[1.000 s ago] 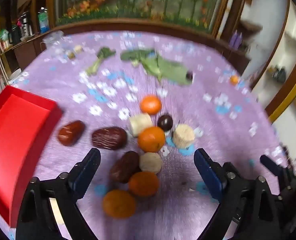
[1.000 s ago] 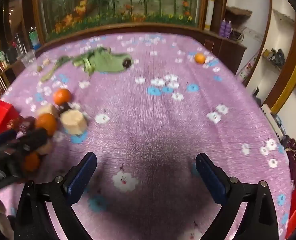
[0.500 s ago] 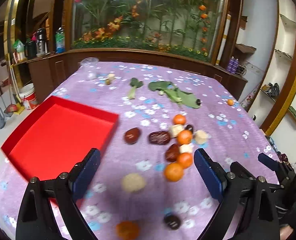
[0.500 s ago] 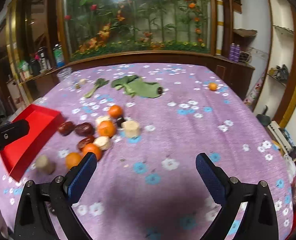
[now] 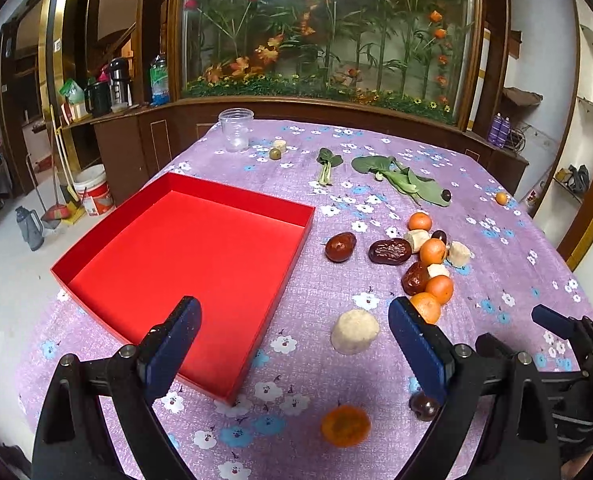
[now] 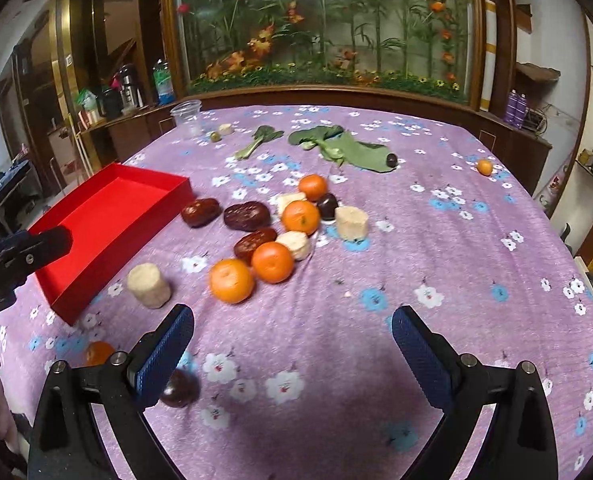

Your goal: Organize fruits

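An empty red tray (image 5: 200, 248) (image 6: 108, 216) lies at the left of the purple flowered tablecloth. To its right sits a cluster of oranges (image 5: 432, 251) (image 6: 272, 262), dark red dates (image 5: 390, 251) (image 6: 246, 216), pale cut chunks (image 5: 458, 254) (image 6: 351, 217) and a dark plum (image 6: 327, 205). One pale chunk (image 5: 355, 331) (image 6: 149, 286), an orange (image 5: 345, 426) (image 6: 98, 352) and a dark fruit (image 5: 424, 406) (image 6: 179, 389) lie apart, nearer me. My left gripper (image 5: 294, 340) hovers open over the tray's near corner. My right gripper (image 6: 292, 340) is open above bare cloth.
Green leaves (image 5: 400, 178) (image 6: 336, 146), a clear plastic cup (image 5: 236, 130) and a small orange (image 5: 501, 198) (image 6: 484, 167) lie at the table's far side. A wooden ledge and a planted glass case stand behind. Floor with a bucket (image 5: 92, 192) drops off left.
Both grippers have pulled back and risen from close over the fruit cluster. The whole table and the red tray came into view. Both stay open.
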`<state>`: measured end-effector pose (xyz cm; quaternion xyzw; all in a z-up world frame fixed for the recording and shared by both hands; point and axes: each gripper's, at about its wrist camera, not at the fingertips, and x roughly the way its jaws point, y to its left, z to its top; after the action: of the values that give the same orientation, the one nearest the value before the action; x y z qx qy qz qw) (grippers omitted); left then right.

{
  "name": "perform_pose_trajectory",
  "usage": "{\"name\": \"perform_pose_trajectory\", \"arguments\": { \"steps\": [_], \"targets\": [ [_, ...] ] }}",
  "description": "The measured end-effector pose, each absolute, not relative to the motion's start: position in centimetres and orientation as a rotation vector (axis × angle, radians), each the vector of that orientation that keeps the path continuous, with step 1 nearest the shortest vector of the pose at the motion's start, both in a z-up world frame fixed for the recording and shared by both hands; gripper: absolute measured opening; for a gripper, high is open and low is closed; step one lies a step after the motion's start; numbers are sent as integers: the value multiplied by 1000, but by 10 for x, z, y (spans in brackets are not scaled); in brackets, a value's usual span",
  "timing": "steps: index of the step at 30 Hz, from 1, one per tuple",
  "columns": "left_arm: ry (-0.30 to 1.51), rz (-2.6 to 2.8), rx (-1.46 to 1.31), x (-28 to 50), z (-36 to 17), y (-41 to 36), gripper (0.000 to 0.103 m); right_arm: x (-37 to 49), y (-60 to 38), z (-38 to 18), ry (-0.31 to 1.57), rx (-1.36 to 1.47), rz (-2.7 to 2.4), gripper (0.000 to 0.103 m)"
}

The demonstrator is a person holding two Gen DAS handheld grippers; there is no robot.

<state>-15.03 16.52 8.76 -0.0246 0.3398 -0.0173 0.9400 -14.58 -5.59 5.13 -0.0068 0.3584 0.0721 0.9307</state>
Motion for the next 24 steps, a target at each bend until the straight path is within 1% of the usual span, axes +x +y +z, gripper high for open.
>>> {"name": "perform_pose_trajectory", "arguments": {
  "steps": [13, 16, 19, 24],
  "targets": [
    [735, -26, -33, -146, 74, 169, 94, -152, -27, 42, 752, -58, 236, 101],
    [747, -26, -38, -146, 71, 172, 94, -155, -21, 39, 761, -67, 262, 99],
    [759, -32, -42, -146, 68, 175, 94, -156, -14, 35, 782, -82, 305, 92],
    [771, -82, -73, -155, 64, 185, 94, -158, -6, 29, 808, -110, 351, 77]
  ]
}}
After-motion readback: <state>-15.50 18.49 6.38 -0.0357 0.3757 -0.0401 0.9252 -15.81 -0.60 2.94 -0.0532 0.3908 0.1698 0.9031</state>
